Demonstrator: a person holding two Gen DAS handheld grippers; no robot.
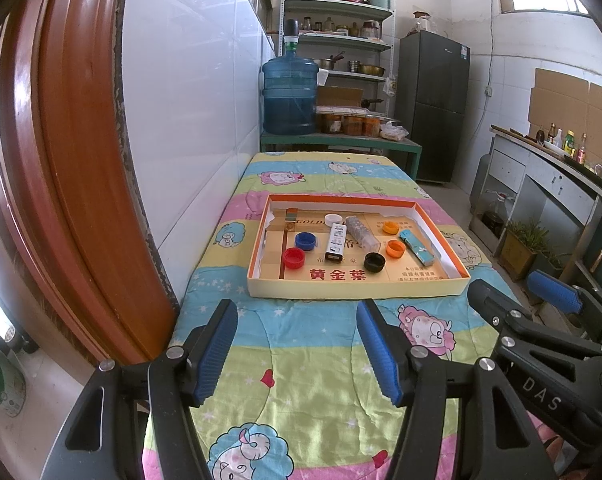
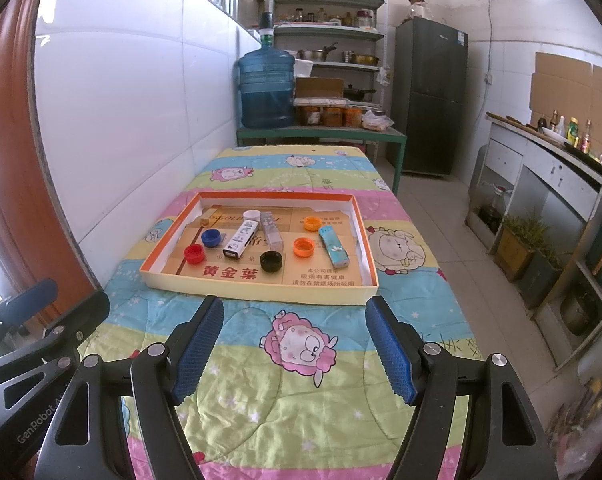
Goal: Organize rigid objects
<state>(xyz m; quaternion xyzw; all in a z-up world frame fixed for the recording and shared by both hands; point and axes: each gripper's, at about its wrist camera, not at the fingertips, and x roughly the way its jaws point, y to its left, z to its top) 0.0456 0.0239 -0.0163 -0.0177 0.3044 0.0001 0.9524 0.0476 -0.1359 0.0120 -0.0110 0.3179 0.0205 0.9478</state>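
Your left gripper (image 1: 297,344) and right gripper (image 2: 295,344) hung wide open and empty over the quilted table (image 2: 261,380), short of the shallow box (image 2: 261,286). Inside it lay bottle caps (image 2: 303,247) and small packs (image 2: 241,240), loosely scattered. Whether sorting lay ahead or was finished, the scene could not settle.

Caps (image 2: 303,247) and cartons (image 2: 241,239) scattered in tray (image 2: 257,288)

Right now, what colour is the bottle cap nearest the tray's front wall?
Black, clearest in the right wrist view.
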